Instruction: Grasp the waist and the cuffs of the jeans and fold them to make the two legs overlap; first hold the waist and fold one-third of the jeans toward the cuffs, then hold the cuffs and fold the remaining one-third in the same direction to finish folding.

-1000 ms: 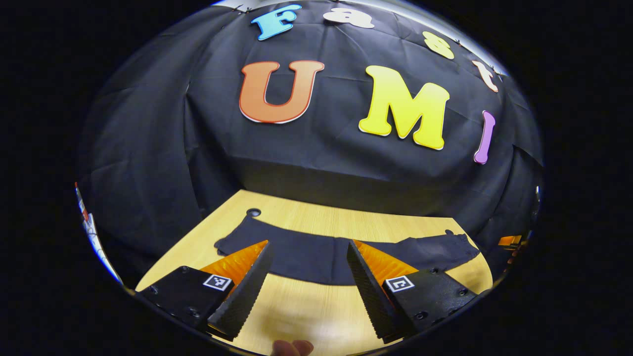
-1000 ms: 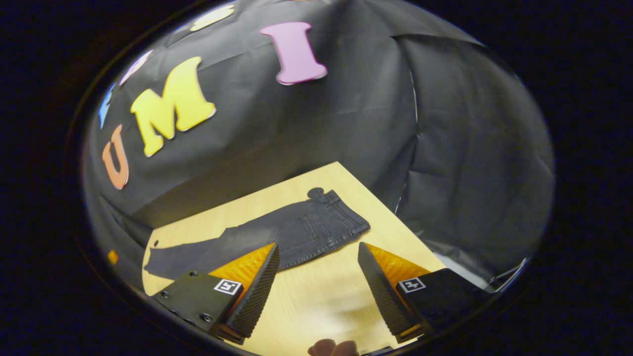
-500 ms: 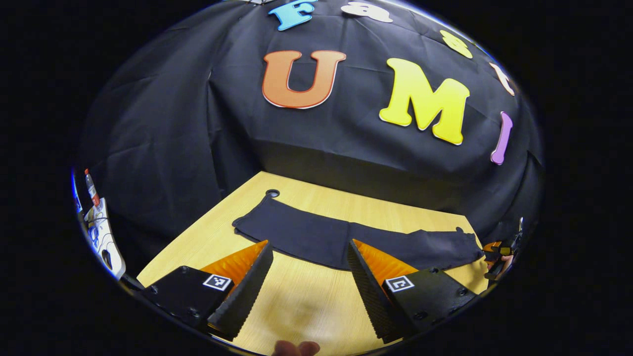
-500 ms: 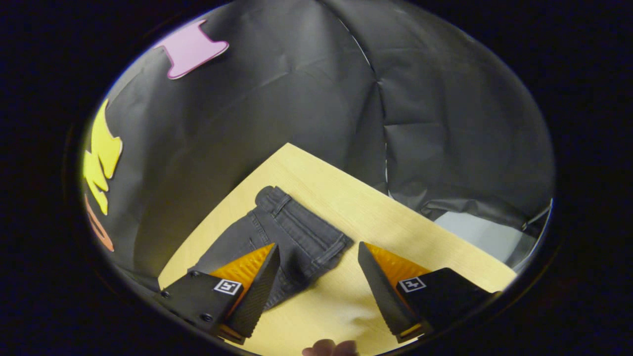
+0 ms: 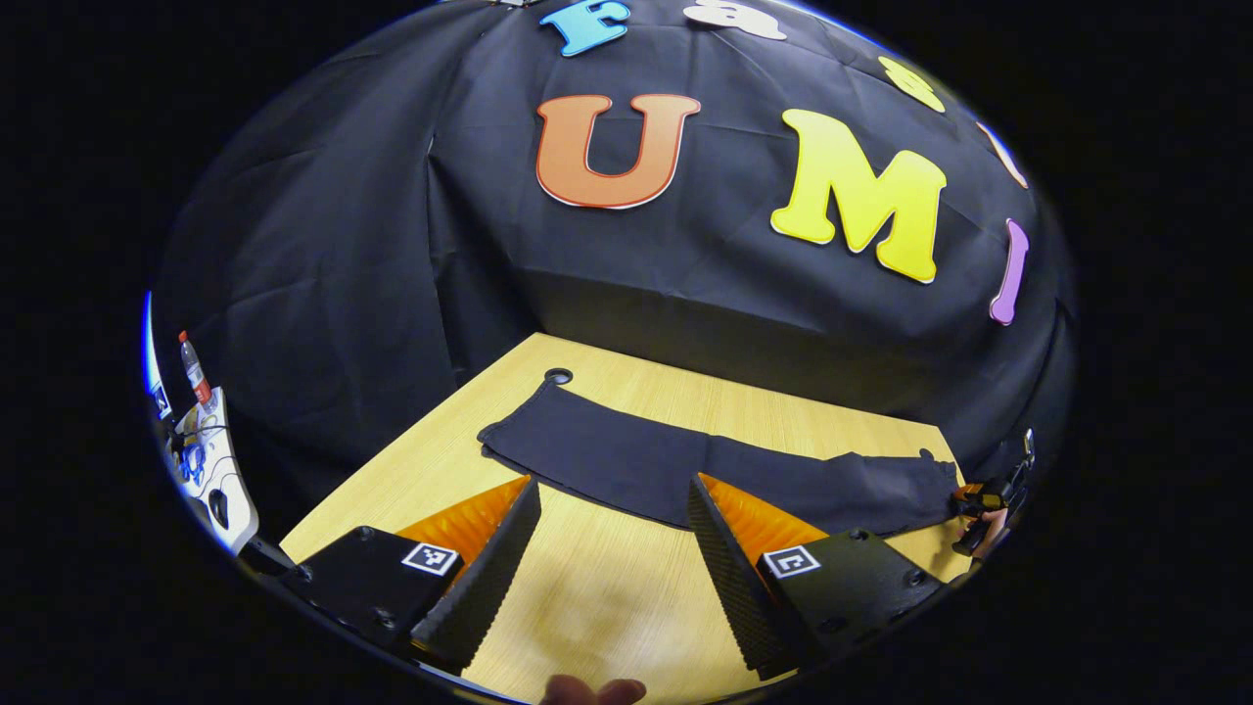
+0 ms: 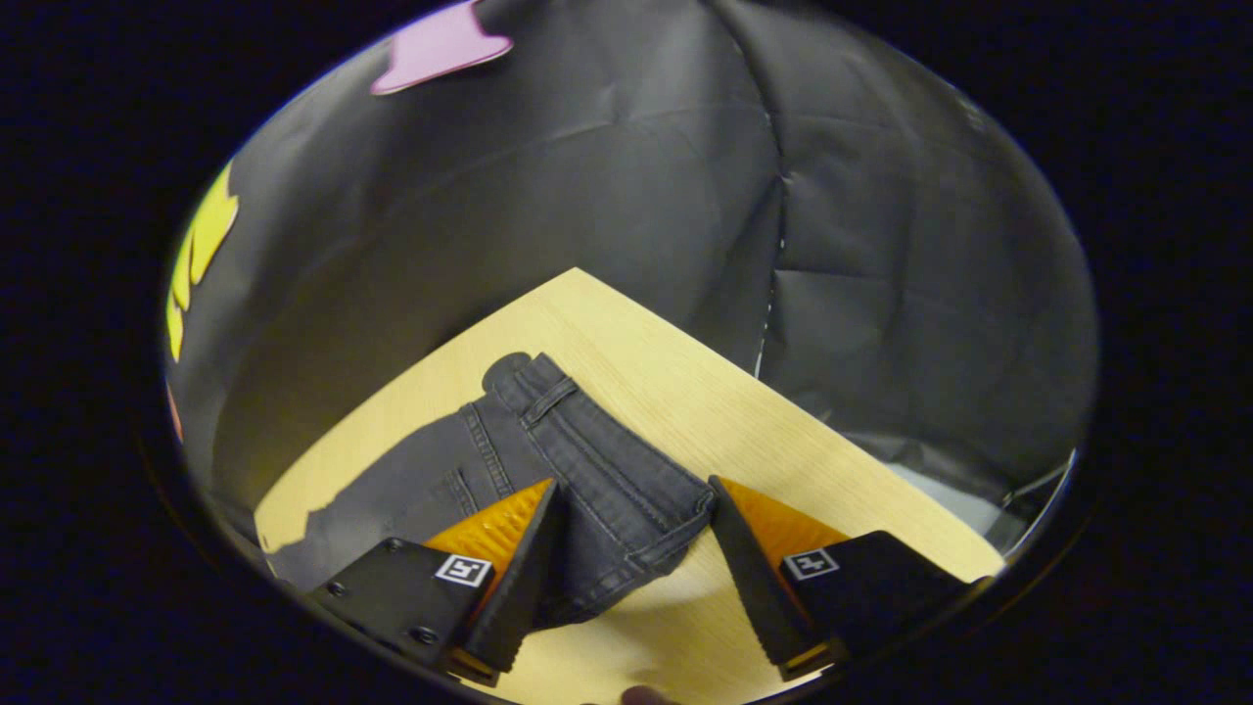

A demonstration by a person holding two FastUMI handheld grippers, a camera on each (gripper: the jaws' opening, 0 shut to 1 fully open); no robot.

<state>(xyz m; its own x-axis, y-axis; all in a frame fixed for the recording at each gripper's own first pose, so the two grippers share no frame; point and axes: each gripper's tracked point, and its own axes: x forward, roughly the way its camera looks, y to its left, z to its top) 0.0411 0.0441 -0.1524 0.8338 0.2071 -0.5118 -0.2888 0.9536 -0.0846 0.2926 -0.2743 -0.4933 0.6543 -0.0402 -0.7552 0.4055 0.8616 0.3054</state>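
The right gripper has closed in — its fingers now flank the jeans' waist.

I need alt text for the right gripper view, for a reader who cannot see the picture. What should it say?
The open right gripper hovers low over the waist end of dark grey jeans, its two black fingers on either side of the waistband corner without pressing on it. The jeans lie flat on a light wooden table, with black cloth wall behind.
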